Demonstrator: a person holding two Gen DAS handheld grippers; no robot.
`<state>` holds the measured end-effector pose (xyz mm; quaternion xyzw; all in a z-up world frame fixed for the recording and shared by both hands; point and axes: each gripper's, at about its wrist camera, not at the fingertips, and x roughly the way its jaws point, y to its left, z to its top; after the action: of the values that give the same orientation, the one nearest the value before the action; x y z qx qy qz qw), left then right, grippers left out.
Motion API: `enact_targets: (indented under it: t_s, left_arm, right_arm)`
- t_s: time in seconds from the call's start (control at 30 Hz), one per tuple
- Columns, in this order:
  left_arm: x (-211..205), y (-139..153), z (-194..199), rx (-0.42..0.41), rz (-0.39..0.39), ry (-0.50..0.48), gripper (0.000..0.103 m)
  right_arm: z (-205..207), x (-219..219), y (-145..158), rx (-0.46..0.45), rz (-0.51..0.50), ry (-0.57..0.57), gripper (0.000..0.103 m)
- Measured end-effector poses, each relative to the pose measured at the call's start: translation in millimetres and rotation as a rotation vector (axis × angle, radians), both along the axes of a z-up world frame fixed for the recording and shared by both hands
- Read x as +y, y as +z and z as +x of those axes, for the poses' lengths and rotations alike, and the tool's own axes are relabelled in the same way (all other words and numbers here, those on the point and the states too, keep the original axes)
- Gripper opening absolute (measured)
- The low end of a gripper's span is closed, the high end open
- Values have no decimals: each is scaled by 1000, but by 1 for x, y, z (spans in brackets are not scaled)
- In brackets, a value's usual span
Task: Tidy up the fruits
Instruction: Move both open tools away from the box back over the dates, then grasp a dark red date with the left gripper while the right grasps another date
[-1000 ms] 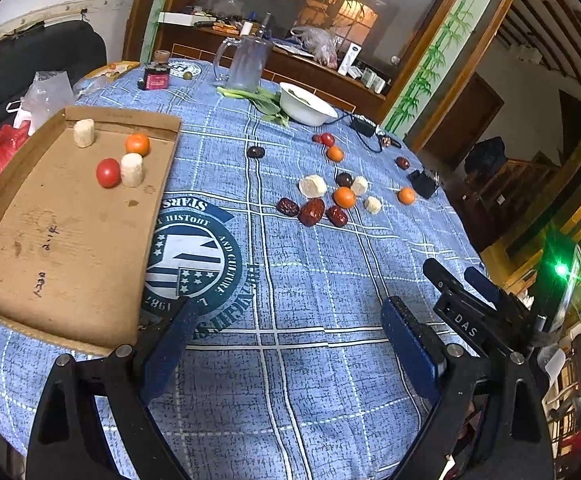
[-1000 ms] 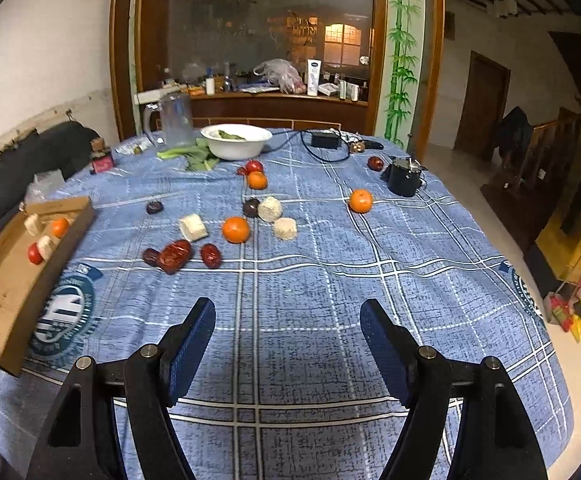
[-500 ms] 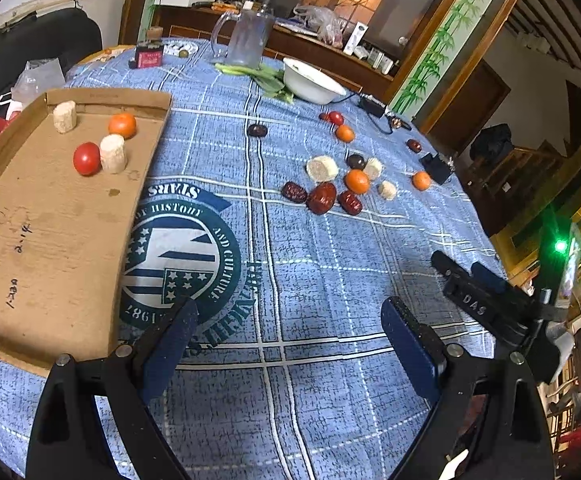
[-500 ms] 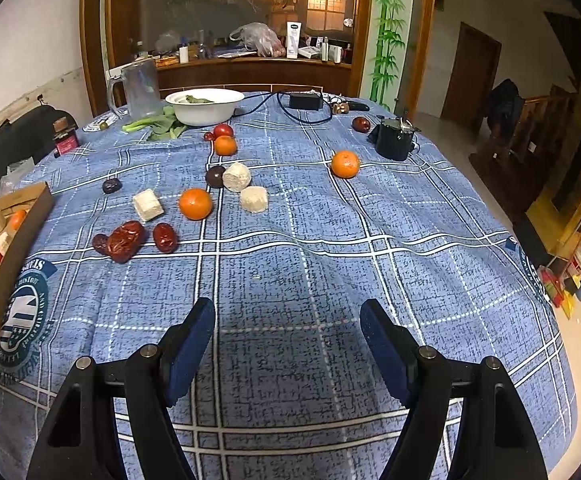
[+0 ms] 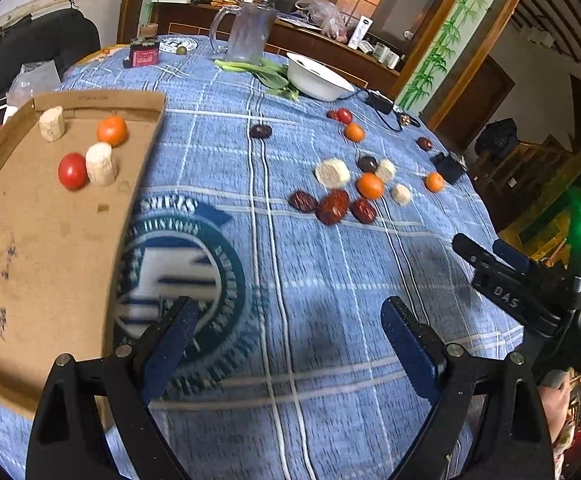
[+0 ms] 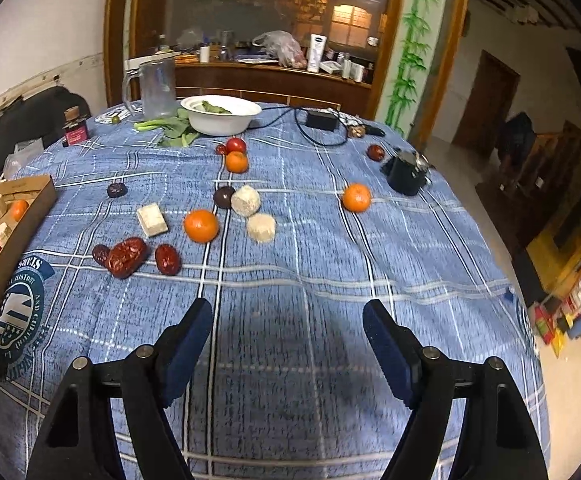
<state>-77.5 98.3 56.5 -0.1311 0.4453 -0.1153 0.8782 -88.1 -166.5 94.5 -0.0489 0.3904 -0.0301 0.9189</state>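
Observation:
A cardboard tray (image 5: 50, 248) lies at the left, holding a tomato (image 5: 72, 171), an orange (image 5: 112, 130) and two pale chunks (image 5: 100, 163). Loose fruit lies mid-table: an orange (image 6: 200, 225), red dates (image 6: 126, 257), pale chunks (image 6: 261, 228), a dark fruit (image 6: 223, 197), a second orange (image 6: 236, 161), a tomato (image 6: 236, 145) and a far orange (image 6: 356, 197). My left gripper (image 5: 286, 320) is open and empty beside the tray. My right gripper (image 6: 288, 328) is open and empty, short of the fruit; it also shows in the left wrist view (image 5: 506, 276).
A white bowl (image 6: 220, 114) with greens, a glass jug (image 6: 156, 88), a small red jar (image 6: 75, 130), a black cup (image 6: 406, 174) and a charger with cable (image 6: 321, 120) stand at the back. The table edge drops off at the right.
Both grippers have moved forward over the cloth toward the fruit, which now looks larger and nearer. Both stay open and empty.

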Motion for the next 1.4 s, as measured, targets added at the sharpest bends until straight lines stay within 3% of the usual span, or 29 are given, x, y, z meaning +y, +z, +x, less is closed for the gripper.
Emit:
enact_targets:
  t_s: [0.3, 0.4, 0.47, 0.53, 0.57, 0.73, 0.9, 0.97, 1.07, 1.4]
  left_arm:
    - [-20, 11, 45, -43, 55, -44, 93]
    - [-34, 5, 58, -46, 73, -77, 90]
    - [-43, 2, 65, -52, 83, -114, 69]
    - [-50, 0, 72, -52, 100, -147, 56]
    - [-52, 0, 74, -53, 101, -156, 54]
    - [-53, -3, 79, -82, 112, -188, 54]
    - [-52, -13, 85, -60, 109, -185, 54]
    - [-52, -16, 87, -53, 106, -184, 54]
    - [-53, -17, 88, -49, 110, -182, 54]
    - [-87, -14, 105, -74, 178, -266, 54]
  right_arm:
    - [69, -24, 6, 69, 329, 133, 81]
    - [85, -15, -8, 111, 378, 168, 69]
    - [90, -7, -17, 136, 398, 191, 62]
    - [93, 1, -29, 163, 404, 209, 55]
    - [95, 6, -36, 177, 404, 219, 54]
    - [100, 18, -56, 215, 430, 270, 54]
    - [99, 29, -59, 197, 405, 298, 54]
    - [98, 34, -60, 195, 386, 313, 32]
    - [96, 34, -60, 198, 396, 322, 22]
    - [95, -5, -50, 141, 415, 212, 22]
